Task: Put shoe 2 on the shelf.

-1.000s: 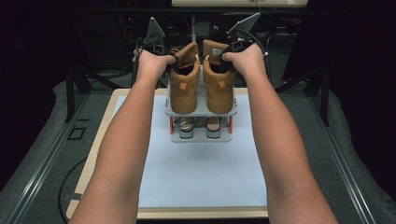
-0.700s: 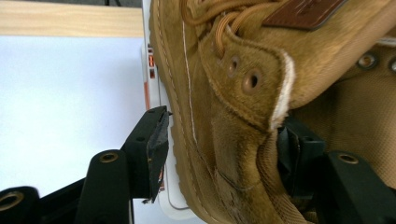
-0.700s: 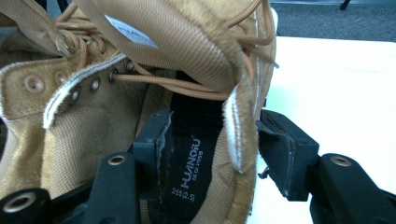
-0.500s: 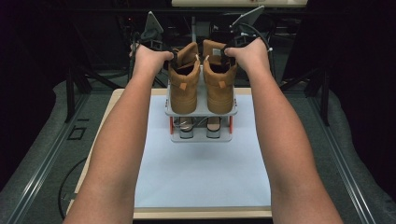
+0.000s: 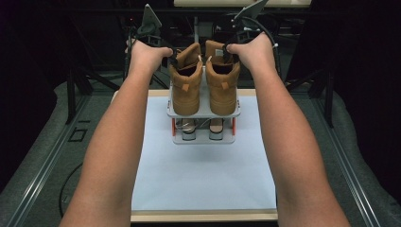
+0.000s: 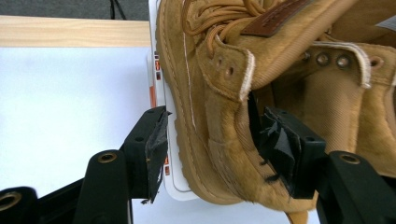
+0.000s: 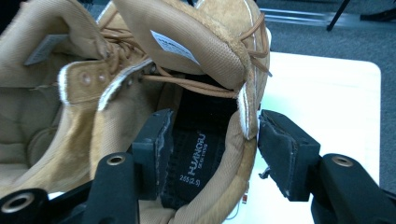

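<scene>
Here, left claw [image 6: 210,144] spread astride left boot [image 5: 186,87] collar edge, right claw [image 7: 212,149] likewise, right boot [image 5: 222,80].

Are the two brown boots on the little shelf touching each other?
Cannot tell. In the high view the left boot and right boot stand side by side on the rack; a thin dark line runs between them, too narrow to call a gap.

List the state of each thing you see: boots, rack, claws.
Left boot: upright on rack, collar wall between open left claw jaws.
Right boot: upright on rack, collar wall between open right claw jaws.
Rack: standing on the white mat.
</scene>
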`<move>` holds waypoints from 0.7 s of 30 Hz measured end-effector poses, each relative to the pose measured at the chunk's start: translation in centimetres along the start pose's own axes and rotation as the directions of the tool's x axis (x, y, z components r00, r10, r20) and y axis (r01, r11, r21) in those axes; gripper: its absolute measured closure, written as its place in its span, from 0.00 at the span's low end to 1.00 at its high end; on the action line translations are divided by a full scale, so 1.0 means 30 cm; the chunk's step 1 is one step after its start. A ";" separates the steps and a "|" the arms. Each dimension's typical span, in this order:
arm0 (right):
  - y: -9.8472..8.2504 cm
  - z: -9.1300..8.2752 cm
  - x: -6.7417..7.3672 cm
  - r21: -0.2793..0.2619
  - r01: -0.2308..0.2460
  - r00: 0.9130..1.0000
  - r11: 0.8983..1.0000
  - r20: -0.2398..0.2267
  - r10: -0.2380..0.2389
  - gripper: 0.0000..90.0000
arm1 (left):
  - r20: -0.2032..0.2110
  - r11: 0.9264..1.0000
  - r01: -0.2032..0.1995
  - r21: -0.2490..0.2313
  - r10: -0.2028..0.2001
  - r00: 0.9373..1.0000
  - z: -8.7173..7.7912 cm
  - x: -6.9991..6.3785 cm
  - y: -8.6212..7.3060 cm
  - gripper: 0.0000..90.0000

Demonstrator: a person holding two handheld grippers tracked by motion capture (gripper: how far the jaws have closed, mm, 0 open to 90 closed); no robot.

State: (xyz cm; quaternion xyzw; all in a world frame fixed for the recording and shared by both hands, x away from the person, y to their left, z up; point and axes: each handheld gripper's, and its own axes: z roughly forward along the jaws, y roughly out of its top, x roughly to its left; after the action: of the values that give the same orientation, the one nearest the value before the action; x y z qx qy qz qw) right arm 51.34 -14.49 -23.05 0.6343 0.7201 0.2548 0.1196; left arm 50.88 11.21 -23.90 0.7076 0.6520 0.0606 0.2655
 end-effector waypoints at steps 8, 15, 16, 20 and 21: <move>-0.007 -0.059 0.000 -0.028 0.012 1.000 1.000 0.015 -0.012 0.47 | 0.003 0.999 -0.034 0.015 0.034 0.999 -0.035 -0.023 -0.009 0.46; -0.010 -0.095 -0.012 -0.033 0.018 1.000 0.999 0.020 -0.017 0.47 | 0.007 0.999 -0.039 0.010 0.039 0.999 -0.066 -0.020 -0.011 0.46; -0.011 -0.101 -0.016 -0.036 0.018 1.000 0.999 0.021 -0.018 0.47 | 0.010 0.999 -0.039 0.007 0.039 0.999 -0.069 -0.019 -0.013 0.46; -0.024 -0.115 -0.040 -0.021 0.032 0.999 0.999 0.033 -0.032 0.47 | 0.008 0.998 -0.055 0.020 0.055 0.998 -0.074 0.005 -0.025 0.46; -0.029 -0.118 -0.052 -0.019 0.033 0.999 0.999 0.038 -0.033 0.47 | 0.012 0.998 -0.053 0.021 0.053 0.999 -0.074 0.013 -0.027 0.46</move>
State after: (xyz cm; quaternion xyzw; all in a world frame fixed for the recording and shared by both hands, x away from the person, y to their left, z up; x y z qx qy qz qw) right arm 49.11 -16.84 -20.77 0.6258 0.7255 0.2476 0.1437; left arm 49.26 12.25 -22.47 0.7277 0.6323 0.0566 0.2597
